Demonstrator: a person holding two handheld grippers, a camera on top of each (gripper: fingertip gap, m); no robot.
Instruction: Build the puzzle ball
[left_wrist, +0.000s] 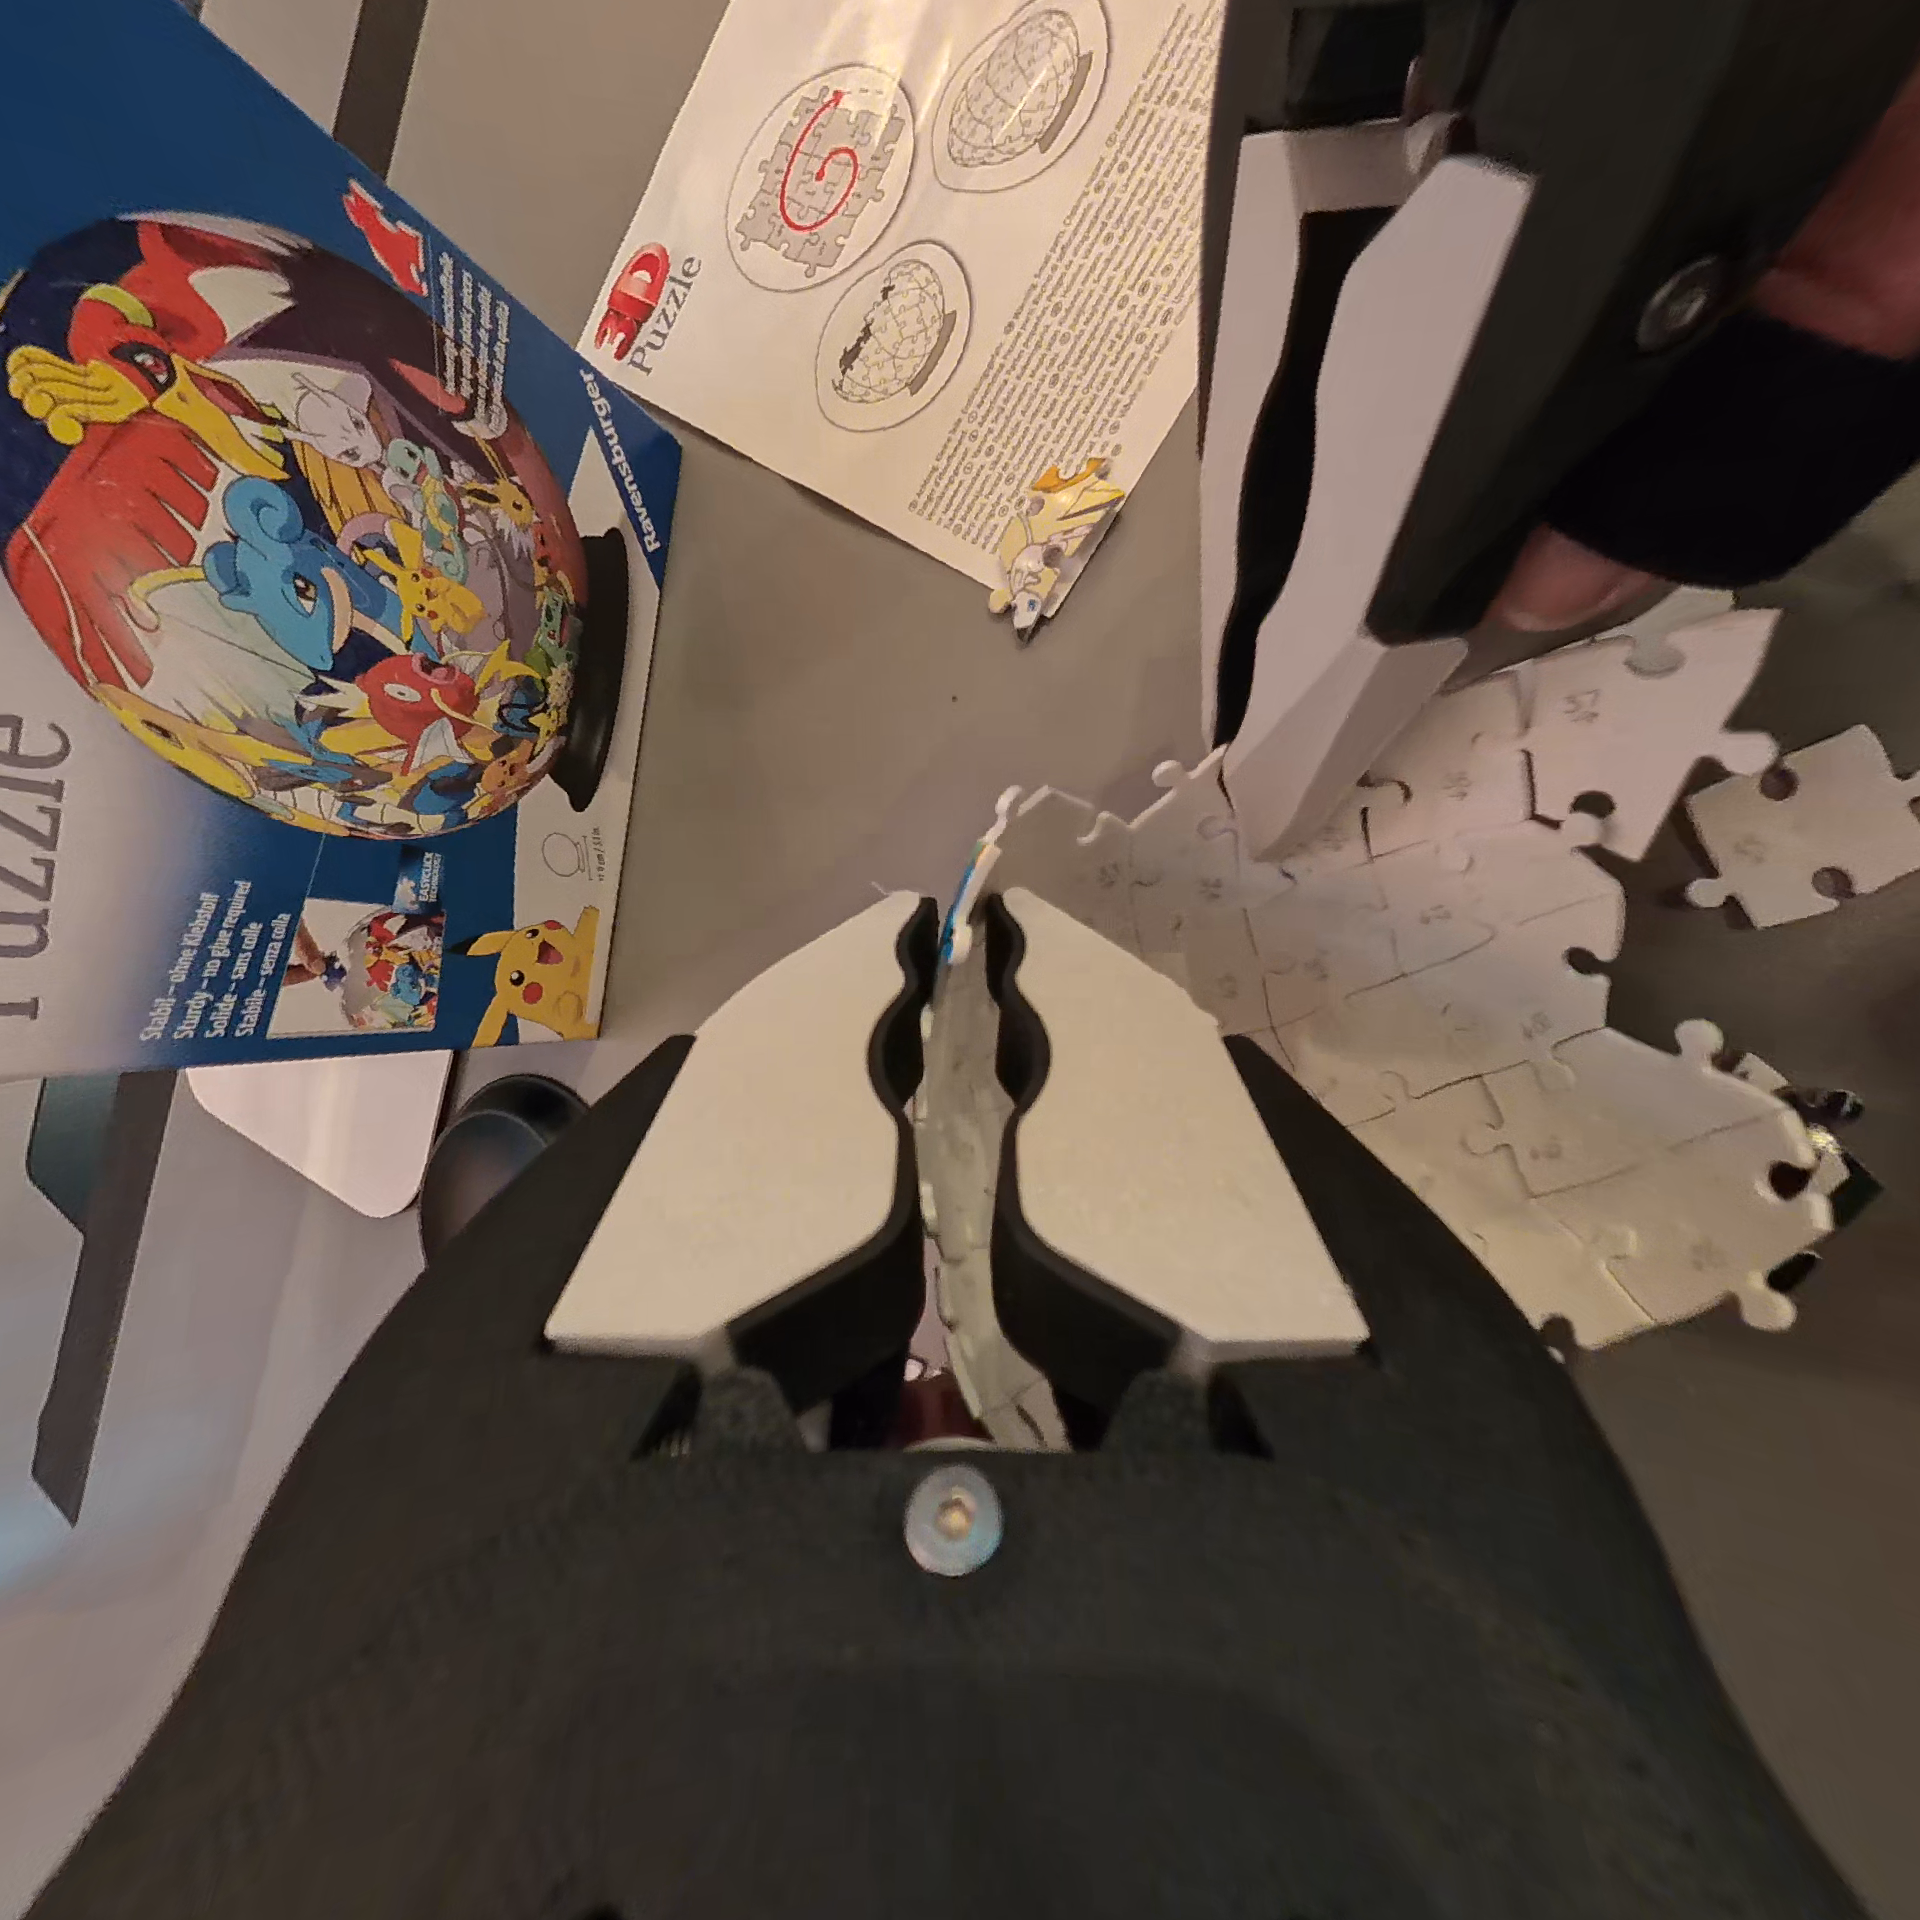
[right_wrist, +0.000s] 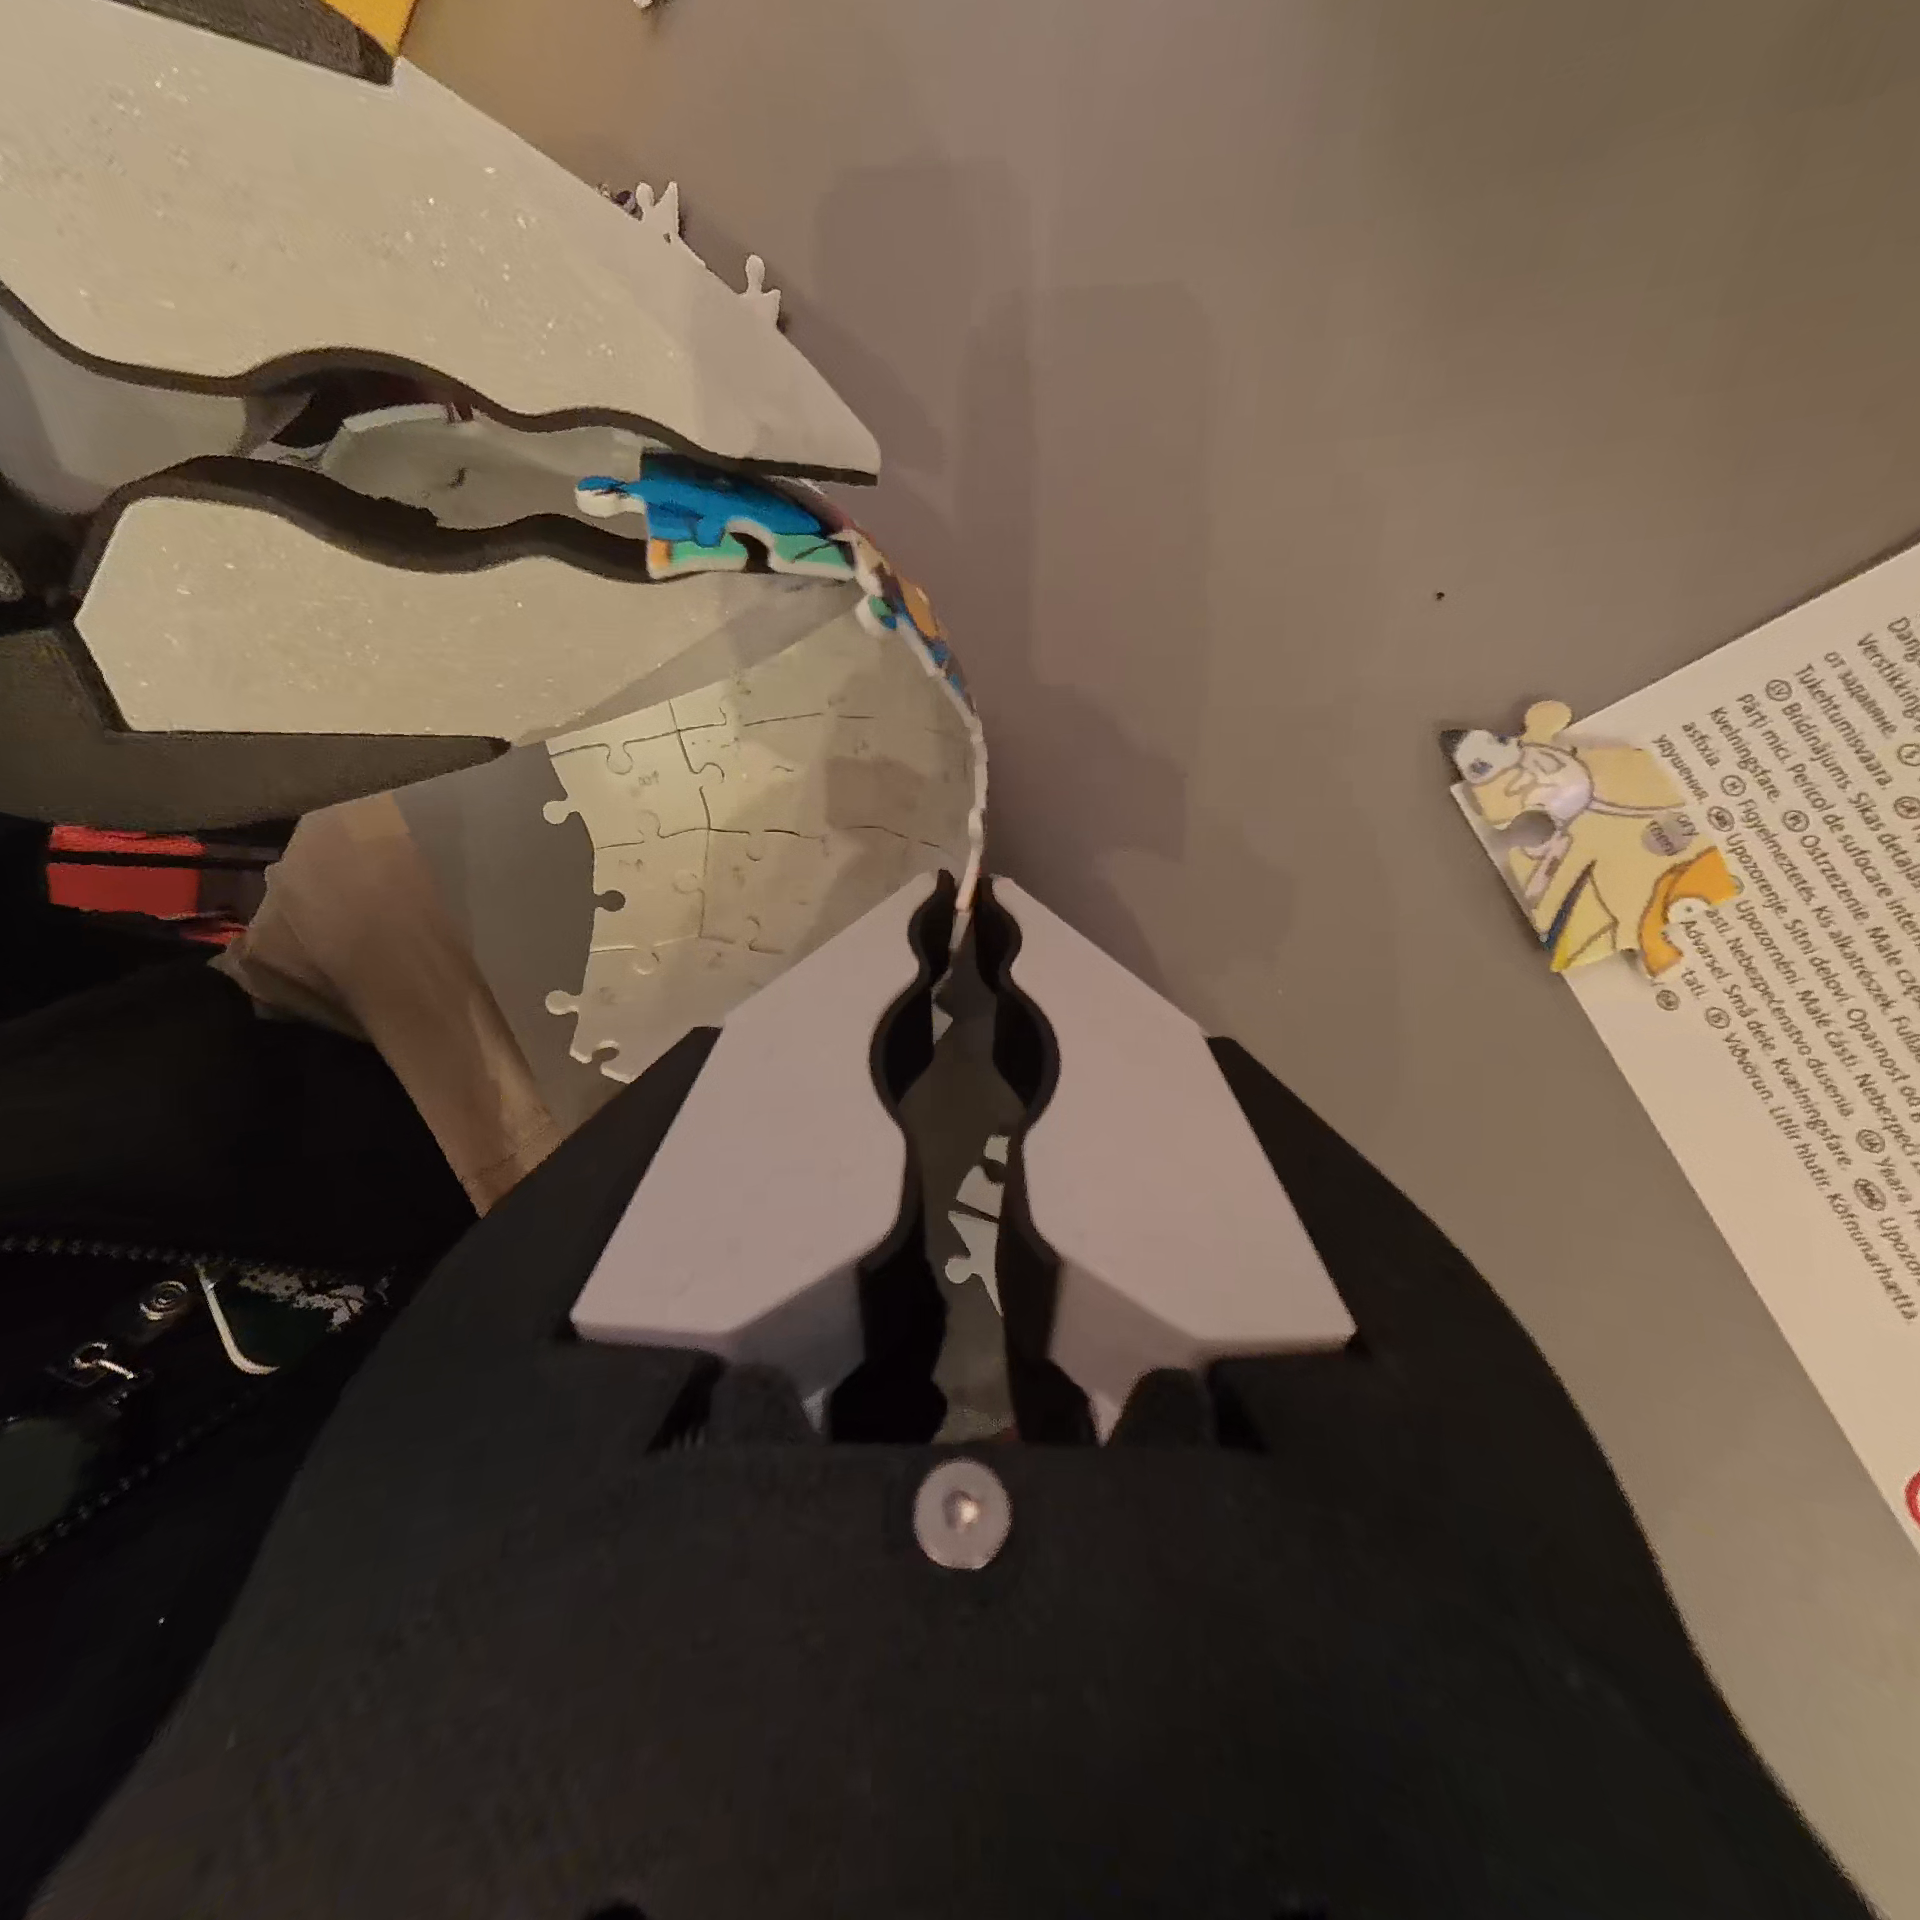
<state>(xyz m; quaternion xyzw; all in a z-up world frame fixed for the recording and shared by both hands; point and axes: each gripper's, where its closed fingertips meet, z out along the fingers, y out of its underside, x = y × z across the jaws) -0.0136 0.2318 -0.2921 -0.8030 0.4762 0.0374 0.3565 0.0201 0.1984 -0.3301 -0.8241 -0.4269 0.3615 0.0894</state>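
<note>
The gray table (left_wrist: 831, 644) is giving open room ahead; the box (left_wrist: 312, 582) and instruction sheet (left_wrist: 935, 260) are crowding the far side. The curved puzzle shell (left_wrist: 1455, 1039) is hanging between both tools: left gripper (left_wrist: 961, 914) and right gripper (right_wrist: 966, 894) are each clamping its rim. Gentle, even squeezing is likely keeping seams from popping; a loose piece (right_wrist: 1590, 831) is waiting on the sheet.

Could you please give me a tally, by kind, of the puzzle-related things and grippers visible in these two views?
Grippers: 2, left gripper and right gripper
Assembled curved puzzle shell: 1
Loose white-backed piece: 1
Loose picture-side-up piece: 1
Instruction sheet: 1
Puzzle box: 1
Total: 7
</note>
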